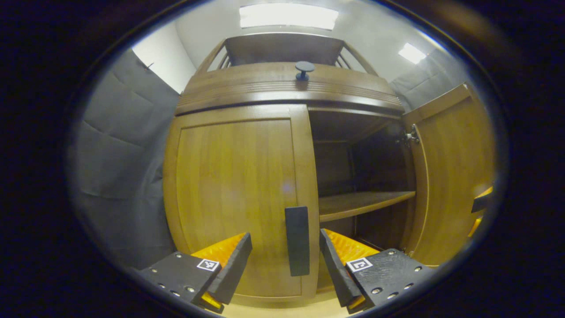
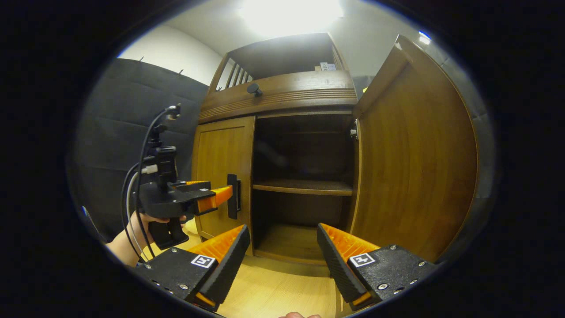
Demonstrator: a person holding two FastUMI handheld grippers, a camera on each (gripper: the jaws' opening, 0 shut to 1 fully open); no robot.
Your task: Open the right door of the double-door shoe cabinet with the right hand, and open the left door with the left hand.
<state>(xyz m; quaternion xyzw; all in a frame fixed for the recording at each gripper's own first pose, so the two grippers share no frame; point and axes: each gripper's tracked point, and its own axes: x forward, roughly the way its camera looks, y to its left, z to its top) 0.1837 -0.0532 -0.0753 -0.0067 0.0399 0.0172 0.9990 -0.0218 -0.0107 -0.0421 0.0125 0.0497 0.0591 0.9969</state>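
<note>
The wooden shoe cabinet's left door [image 1: 234, 198] is closed. Its dark upright handle [image 1: 296, 240] stands between the spread fingers of my left gripper [image 1: 286, 265], which is open and apart from it. The right door [image 1: 454, 176] is swung wide open. In the right gripper view the right door [image 2: 415, 168] stands open beside my open right gripper [image 2: 283, 260], which holds nothing. There the left gripper [image 2: 223, 192], held by a hand [image 2: 132, 229], is just in front of the left door's handle [image 2: 232, 190] on the closed left door [image 2: 220, 176].
Inside the open half is a shelf [image 1: 362, 203] with dark empty space above and below. A round knob [image 1: 304, 68] sits on the drawer above the doors. Grey padded wall [image 1: 119, 154] is on the left. Light wood floor [image 2: 282, 287] lies in front.
</note>
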